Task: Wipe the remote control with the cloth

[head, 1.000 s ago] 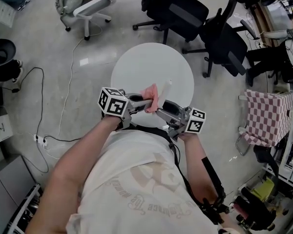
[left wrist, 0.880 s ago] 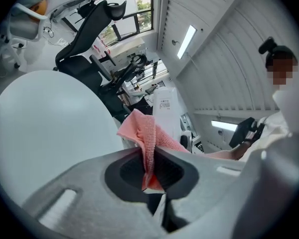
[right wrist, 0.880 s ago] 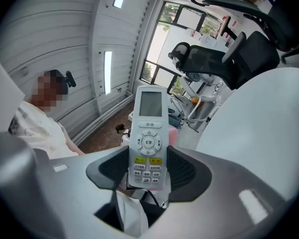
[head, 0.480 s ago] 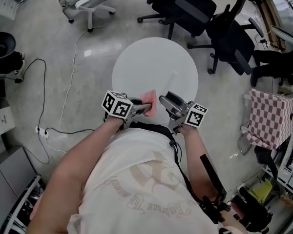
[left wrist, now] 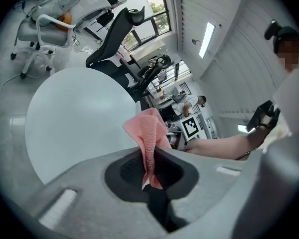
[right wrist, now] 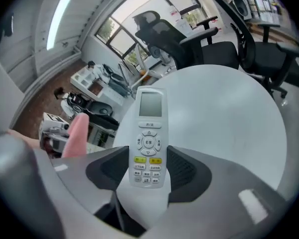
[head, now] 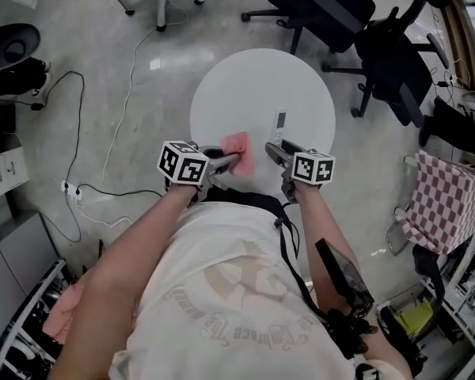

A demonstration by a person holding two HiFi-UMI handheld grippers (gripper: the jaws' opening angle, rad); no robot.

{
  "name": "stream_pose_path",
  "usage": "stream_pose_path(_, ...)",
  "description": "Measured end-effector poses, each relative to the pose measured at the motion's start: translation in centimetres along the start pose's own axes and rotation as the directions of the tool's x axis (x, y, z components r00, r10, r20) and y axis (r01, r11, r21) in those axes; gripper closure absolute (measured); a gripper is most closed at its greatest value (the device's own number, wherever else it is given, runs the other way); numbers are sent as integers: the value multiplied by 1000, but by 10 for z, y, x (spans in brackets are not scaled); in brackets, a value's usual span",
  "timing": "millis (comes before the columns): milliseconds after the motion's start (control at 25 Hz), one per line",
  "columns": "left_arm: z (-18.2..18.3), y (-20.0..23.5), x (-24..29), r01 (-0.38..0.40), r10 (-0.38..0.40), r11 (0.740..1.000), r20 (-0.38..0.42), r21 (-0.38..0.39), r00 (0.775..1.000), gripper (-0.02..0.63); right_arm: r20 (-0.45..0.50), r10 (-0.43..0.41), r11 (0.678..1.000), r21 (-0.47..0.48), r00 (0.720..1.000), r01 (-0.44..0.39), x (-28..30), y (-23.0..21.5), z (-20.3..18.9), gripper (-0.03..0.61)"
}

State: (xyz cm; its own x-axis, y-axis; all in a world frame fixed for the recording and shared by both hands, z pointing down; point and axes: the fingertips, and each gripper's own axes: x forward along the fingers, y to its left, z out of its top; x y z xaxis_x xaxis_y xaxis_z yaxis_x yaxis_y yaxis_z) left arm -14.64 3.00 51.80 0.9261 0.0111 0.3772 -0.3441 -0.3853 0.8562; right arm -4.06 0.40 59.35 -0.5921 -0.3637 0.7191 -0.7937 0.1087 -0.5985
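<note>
- Your left gripper is clamped on the pink cloth, which sticks up out of its jaws.
- Your right gripper pinches the remote control by its lower end, buttons facing up, with the jaws held wide by its body.
- Both are at the near edge of the round white table, the cloth just beside the remote.
- Black office chairs crowd the far side, and a cable trails across the floor at your left.

White remote control, screen and 2 yellow buttons facing up, clamped lengthwise in the right gripper. Crumpled pink cloth stands up from the left gripper, pinched between its jaws.
</note>
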Motion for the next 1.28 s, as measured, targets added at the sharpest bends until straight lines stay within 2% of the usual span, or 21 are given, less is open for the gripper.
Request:
stream_pose_path(120,-1,7,-9,-20,20,1000,27,-21,999,595,-112,-138,987,-100,984,127,16,-16,-11,331)
stream_pose_path(280,-4,12,-19,-23,25,999,44,-33,999,595,-199,-299,928,-289,933,235,30,-25,-17,331)
stream_pose_path(360,-6,17,-27,-34,36,999,51,-38,998,595,-219,-344,907,-330,913,262,40,-26,-18,331)
stream_pose_path(560,-10,17,-31,-59,61,998,61,-38,996,595,-241,-397,883,-365,886,296,44,-35,-20,330)
stream_pose_path(920,-11,11,-40,-67,68,998,65,-10,996,595,-187,-422,846,-434,887,311,39,-30,-14,322)
stream_pose_path(1160,-15,3,-47,-56,55,998,68,25,996,595,-135,-400,874,-355,906,333,26,-28,-21,321)
stream_pose_path(1200,-13,3,-49,-59,56,997,75,39,996,594,-112,-399,876,-339,910,342,22,-27,-20,335)
stream_pose_path(1280,-5,2,-55,-80,71,994,100,81,992,594,-54,-395,883,-298,917,363,9,-22,-14,424)
